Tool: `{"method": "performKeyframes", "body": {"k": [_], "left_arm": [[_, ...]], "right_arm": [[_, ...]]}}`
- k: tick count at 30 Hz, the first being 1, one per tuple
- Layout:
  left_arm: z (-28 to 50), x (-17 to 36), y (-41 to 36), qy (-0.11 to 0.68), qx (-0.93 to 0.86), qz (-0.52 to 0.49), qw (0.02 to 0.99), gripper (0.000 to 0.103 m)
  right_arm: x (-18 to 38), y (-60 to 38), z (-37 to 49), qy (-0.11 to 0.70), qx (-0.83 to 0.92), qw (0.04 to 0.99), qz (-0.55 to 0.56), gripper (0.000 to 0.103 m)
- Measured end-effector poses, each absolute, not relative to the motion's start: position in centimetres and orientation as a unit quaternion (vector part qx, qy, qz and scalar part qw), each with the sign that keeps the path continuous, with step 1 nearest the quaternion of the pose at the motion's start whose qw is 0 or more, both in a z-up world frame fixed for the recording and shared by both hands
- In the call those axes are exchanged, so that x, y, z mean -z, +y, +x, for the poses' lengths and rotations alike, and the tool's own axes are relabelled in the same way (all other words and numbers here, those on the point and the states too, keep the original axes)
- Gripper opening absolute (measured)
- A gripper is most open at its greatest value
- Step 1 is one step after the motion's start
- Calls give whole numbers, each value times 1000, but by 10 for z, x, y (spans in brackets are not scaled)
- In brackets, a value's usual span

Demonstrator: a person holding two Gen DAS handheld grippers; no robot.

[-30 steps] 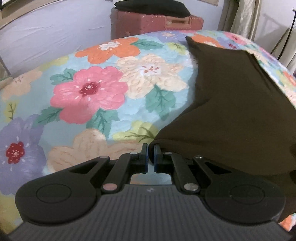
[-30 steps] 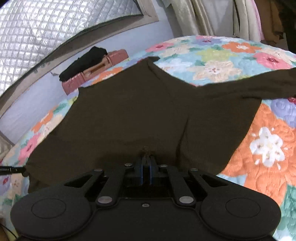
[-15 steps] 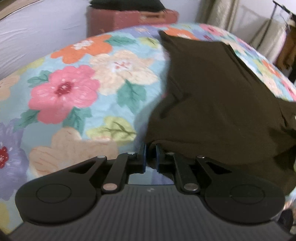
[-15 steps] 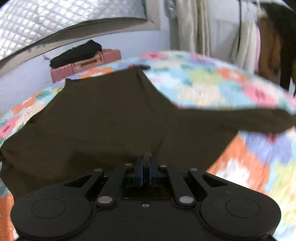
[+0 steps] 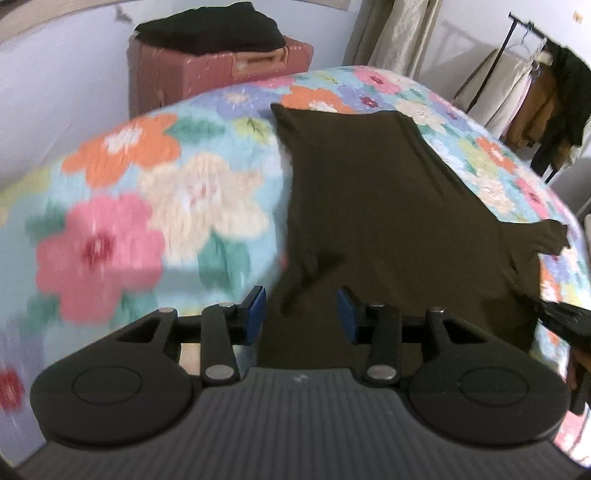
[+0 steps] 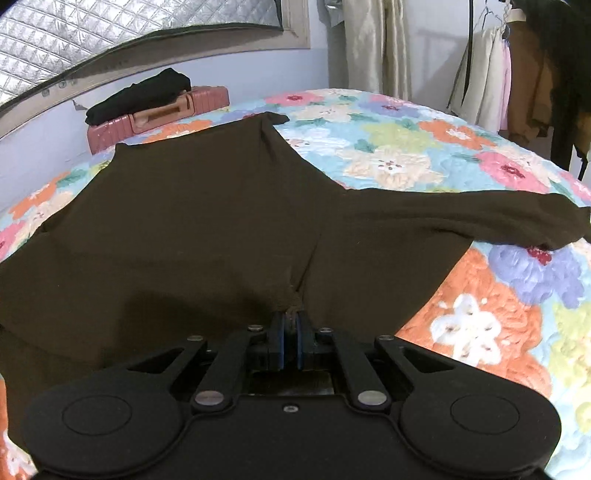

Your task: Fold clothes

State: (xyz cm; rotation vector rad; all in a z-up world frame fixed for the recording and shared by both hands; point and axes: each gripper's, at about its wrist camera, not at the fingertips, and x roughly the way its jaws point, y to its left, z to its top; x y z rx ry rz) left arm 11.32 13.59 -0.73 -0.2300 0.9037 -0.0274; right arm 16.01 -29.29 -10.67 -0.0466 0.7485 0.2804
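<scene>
Dark brown long-sleeved garment (image 6: 207,229) spread on the bed's floral quilt (image 6: 406,162), mid-fold. We judge the step in hand to be the release after one side of the garment has been laid over its body. The left gripper (image 5: 301,312) is opening: its blue pads stand apart with brown fabric visible between and beyond them, but neither pad presses on the cloth. The right gripper (image 6: 290,334) has its pads pressed together on a small pucker of the garment near its close edge, from which creases radiate upward.

In the right wrist view one sleeve (image 6: 480,221) lies stretched out to the right across the quilt, unfolded. We take the next move to call for that sleeve to be brought in over the body, which requires the right gripper to let go of its pucker or carry it across, while the left gripper clears the cloth without dragging the laid edge.

Surroundings: a pink suitcase (image 5: 207,74) stands beyond the bed's far edge with a black folded garment (image 5: 210,29) on top; a clothes rack with hanging coats (image 5: 546,96) stands to the right, curtains (image 6: 373,48) behind. None of these lies in the working path. The only hindrance we see is the bunched fabric at the right gripper, which may wrinkle the fold.
</scene>
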Motion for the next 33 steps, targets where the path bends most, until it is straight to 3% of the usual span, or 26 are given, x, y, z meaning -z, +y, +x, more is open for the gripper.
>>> {"method": "performKeyframes", "body": {"k": [8, 10, 12, 16, 20, 27, 28, 29, 31, 33], "left_arm": [[209, 61, 107, 496, -3, -24, 868, 42], [214, 76, 110, 507, -6, -40, 861, 36], [209, 83, 114, 501, -3, -59, 864, 8], [193, 75, 121, 459, -17, -45, 887, 7], [183, 62, 150, 409, -32, -125, 903, 7], [181, 101, 184, 440, -32, -227, 868, 10], [179, 104, 187, 440, -30, -237, 866, 10], [178, 102, 187, 440, -27, -238, 865, 13], [176, 95, 184, 437, -27, -236, 868, 19], [174, 86, 178, 428, -29, -218, 876, 32]], "right_arm": [[95, -294, 163, 359, -145, 922, -25, 7], [94, -294, 164, 361, -147, 920, -26, 7], [92, -294, 165, 361, -150, 920, -25, 7], [81, -293, 162, 343, -159, 925, -36, 7], [64, -295, 156, 299, -164, 940, -28, 7], [106, -303, 175, 351, -136, 926, -45, 8], [109, -307, 174, 349, -133, 927, -30, 14], [110, -311, 174, 347, -129, 929, -15, 28], [106, -319, 171, 345, -113, 932, 13, 41], [101, -326, 167, 348, -105, 931, 36, 44]]}}
